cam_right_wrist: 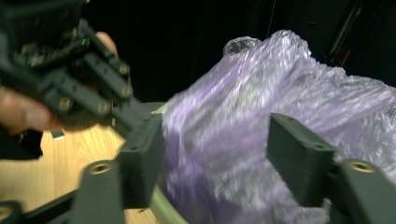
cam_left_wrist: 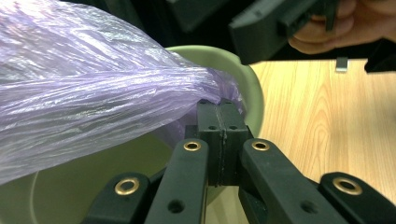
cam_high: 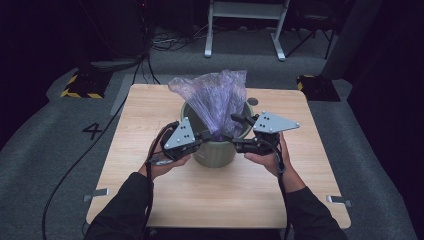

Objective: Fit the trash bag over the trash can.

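A pale green bin stands in the middle of the wooden table. A crinkled purple plastic bag rises out of it, bunched upward. My left gripper is at the bin's near-left rim, its jaws pressed together with the bag's film gathered into their tips. My right gripper is at the bin's right side with its jaws wide apart. The bag sits loosely between them, blurred. In the high view the left gripper and the right gripper face each other across the bin.
A small dark disc lies on the table behind the bin. Metal brackets stick out at the table's front corners. On the grey floor are cables, yellow-and-black striped blocks and a white frame.
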The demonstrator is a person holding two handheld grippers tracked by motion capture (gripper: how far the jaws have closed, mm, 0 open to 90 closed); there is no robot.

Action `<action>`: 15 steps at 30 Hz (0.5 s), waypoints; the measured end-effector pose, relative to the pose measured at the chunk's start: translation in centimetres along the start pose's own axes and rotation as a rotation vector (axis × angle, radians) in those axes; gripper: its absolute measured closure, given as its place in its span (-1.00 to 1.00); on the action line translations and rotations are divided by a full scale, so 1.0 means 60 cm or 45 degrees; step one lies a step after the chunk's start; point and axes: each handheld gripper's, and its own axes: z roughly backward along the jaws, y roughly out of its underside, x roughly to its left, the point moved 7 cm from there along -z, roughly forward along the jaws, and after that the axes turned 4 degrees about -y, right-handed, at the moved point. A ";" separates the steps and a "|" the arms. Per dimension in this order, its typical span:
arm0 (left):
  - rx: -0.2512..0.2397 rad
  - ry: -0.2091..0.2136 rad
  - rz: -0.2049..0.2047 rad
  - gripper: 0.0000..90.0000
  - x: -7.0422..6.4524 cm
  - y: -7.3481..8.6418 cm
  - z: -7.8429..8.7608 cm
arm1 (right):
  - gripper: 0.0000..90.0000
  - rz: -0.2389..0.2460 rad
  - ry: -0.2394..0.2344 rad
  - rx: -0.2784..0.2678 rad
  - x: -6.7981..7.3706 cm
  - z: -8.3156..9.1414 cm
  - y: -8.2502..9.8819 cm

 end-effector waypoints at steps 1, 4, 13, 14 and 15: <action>0.002 -0.004 -0.012 0.99 -0.003 0.000 -0.002 | -0.25 -0.014 -0.001 -0.003 0.000 -0.002 -0.002; -0.005 -0.010 -0.020 0.99 -0.006 -0.002 -0.006 | -0.34 -0.054 0.013 0.007 -0.004 -0.011 -0.003; -0.003 -0.015 -0.016 0.99 -0.005 -0.002 -0.009 | 0.53 -0.142 0.026 0.063 -0.023 -0.040 0.004; -0.002 -0.018 -0.018 0.99 -0.004 -0.002 -0.009 | 0.66 -0.141 0.035 0.065 -0.024 -0.041 0.004; -0.001 -0.019 -0.017 0.98 -0.004 -0.002 -0.009 | 0.79 -0.137 0.040 0.062 -0.025 -0.042 0.004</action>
